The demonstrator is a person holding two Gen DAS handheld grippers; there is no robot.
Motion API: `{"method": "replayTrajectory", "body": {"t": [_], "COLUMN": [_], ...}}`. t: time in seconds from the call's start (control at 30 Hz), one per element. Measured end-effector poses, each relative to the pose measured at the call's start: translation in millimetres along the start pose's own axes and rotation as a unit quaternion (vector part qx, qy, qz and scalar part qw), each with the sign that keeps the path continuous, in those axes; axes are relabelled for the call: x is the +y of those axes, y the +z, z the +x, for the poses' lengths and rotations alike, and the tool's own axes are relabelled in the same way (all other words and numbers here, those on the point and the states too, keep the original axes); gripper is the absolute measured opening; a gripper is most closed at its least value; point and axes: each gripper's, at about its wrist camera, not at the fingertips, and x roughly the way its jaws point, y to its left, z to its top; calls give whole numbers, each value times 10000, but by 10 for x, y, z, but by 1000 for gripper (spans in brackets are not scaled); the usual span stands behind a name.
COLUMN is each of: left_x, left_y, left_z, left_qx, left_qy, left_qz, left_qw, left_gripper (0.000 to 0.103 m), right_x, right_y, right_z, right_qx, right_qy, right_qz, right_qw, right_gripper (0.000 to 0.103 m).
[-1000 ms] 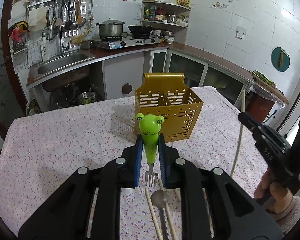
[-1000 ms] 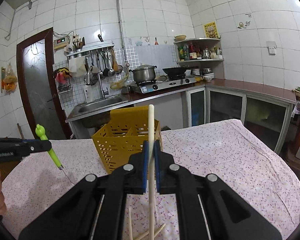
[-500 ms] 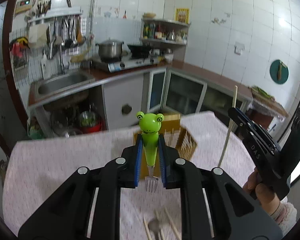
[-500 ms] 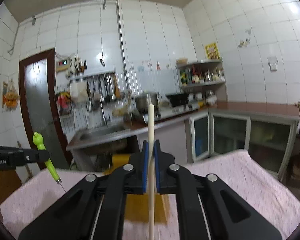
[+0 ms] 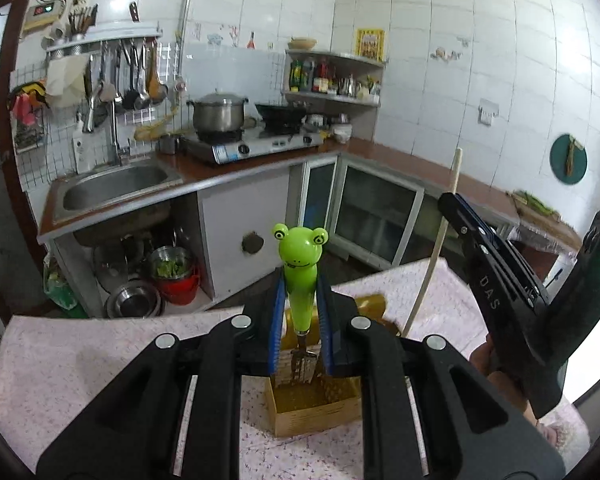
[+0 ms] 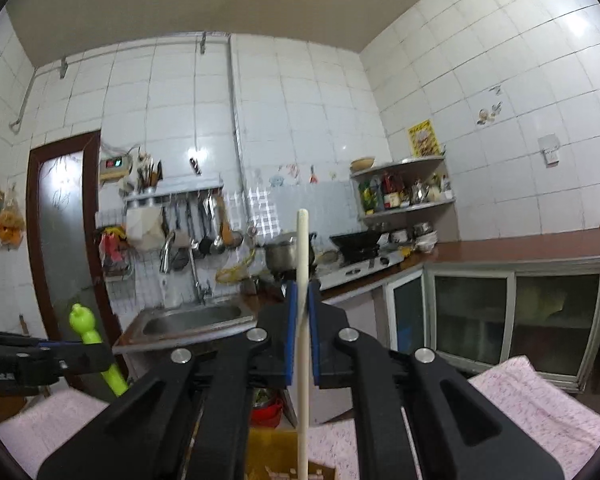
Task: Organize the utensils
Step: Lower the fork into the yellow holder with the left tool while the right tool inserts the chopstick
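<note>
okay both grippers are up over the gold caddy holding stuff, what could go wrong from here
1. The frog fork and the chopstick hang close together over the gold caddy; the left gripper and right gripper could collide going in.
2. The long chopstick is pinched at one spot, so it may swivel and catch the caddy's rim.
3. The caddy might tip if bumped.

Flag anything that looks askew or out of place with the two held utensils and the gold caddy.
Nothing stands out. The left gripper holds the frog-handled fork upright, tines down over the gold caddy. The right gripper holds a chopstick upright, also over the caddy. No spill or damage shows.
</note>
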Motion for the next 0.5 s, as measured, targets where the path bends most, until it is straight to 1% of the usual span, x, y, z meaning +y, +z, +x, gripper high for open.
{"method": "replayTrajectory", "body": {"t": [0.17,0.33,0.4,0.43,0.47,0.5], "left_x": [108,155,178,178,177,171], "left_y": [-318,-566,-630,-656,-669,-691], "left_z": [282,372,342,303,257,164], "left_qx": [265,359,339,324,316,274], "left_qy": [-54,4,14,25,50,84], "left_qz": [-127,-173,-232,-238,-241,-244], "left_qw": [9996,9992,9992,9992,9992,9993], "left_gripper": [14,15,20,28,33,46], "right_x": [-48,-80,-71,-80,-95,-104], "right_y": [-432,-588,-610,-599,-594,-573], "right_z": [24,-60,-127,-184,-245,-330], "right_qx": [563,1050,1346,1441,1482,1535], "right_qy": [4,48,28,2,-4,-24], "right_qz": [-234,-233,-344,-338,-304,-267], "right_qw": [9981,9942,9903,9890,9885,9878], "right_gripper": [6,7,8,8,8,9]}}
